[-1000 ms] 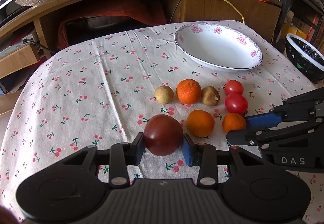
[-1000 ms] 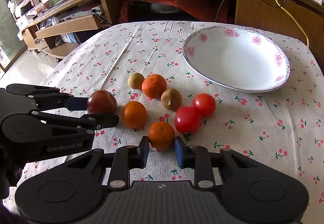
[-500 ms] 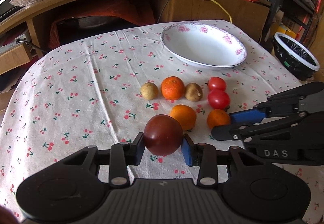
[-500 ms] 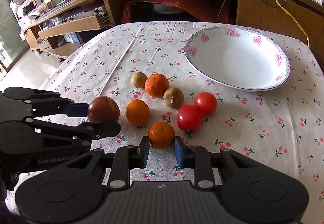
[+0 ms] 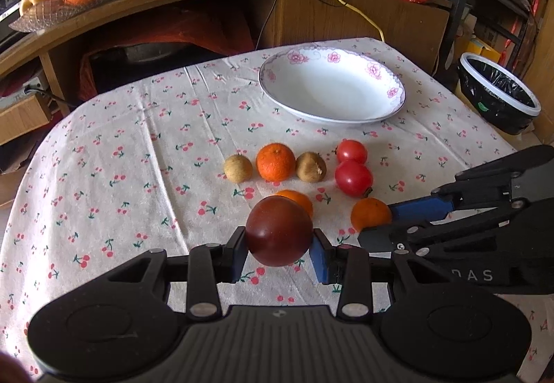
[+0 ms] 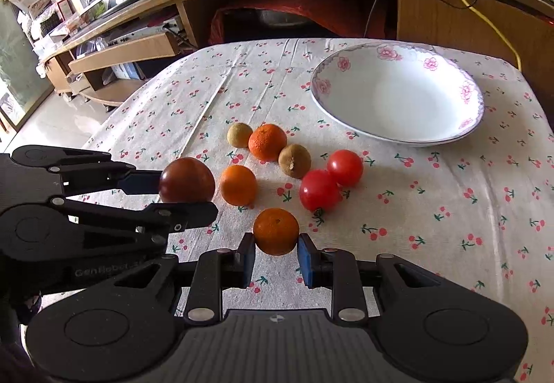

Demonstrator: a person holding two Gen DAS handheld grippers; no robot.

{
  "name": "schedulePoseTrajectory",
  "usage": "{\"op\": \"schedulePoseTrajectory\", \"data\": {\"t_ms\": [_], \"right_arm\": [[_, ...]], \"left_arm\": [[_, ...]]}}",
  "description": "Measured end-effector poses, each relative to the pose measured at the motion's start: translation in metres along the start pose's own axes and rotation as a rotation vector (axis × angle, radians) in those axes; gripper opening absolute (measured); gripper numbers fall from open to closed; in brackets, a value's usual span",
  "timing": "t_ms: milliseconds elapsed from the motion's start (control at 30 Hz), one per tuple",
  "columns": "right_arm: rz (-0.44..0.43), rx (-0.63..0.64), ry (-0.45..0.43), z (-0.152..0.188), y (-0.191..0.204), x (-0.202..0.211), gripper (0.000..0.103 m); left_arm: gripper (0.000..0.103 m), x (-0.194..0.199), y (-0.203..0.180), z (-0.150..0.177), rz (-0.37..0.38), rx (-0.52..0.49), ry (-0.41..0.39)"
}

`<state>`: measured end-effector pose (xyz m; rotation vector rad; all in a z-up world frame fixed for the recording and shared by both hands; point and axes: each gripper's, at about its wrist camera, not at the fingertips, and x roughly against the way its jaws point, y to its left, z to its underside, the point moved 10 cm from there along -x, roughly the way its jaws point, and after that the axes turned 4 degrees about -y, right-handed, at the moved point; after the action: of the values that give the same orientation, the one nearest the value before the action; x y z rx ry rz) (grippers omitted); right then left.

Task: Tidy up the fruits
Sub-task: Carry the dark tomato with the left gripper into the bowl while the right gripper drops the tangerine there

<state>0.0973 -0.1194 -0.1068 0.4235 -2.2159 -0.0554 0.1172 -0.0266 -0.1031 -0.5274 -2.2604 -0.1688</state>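
Two fruits are held right now. The left gripper [image 5: 278,249] has its fingers squeezed on a dark red fruit [image 5: 279,230], up off the worktop [image 5: 121,147]. The right gripper [image 6: 276,256] has its fingers around a small orange [image 6: 276,230]; they look pressed on it, and I cannot tell if it is lifted yet.

The white bowl [image 6: 398,96] with pink flowers sits empty at the back. I think the fruits should go in there. Carry each one over slowly, go low, then let go softly so it does not roll out. Keep the two grippers apart so they do not bump.

Other oranges, two red tomatoes [image 6: 330,180] and two brown fruits wait on the cloth.

Words on the grippers read "DAS" and "GenRobot".
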Motion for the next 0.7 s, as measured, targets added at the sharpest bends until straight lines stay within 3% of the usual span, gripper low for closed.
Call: {"op": "schedulePoseTrajectory", "data": {"t_ms": [700], "right_arm": [[0.028, -0.055, -0.104, -0.03, -0.013, 0.021, 0.022]], "left_arm": [[0.046, 0.001, -0.011, -0.031, -0.002, 0.023, -0.045]]}}
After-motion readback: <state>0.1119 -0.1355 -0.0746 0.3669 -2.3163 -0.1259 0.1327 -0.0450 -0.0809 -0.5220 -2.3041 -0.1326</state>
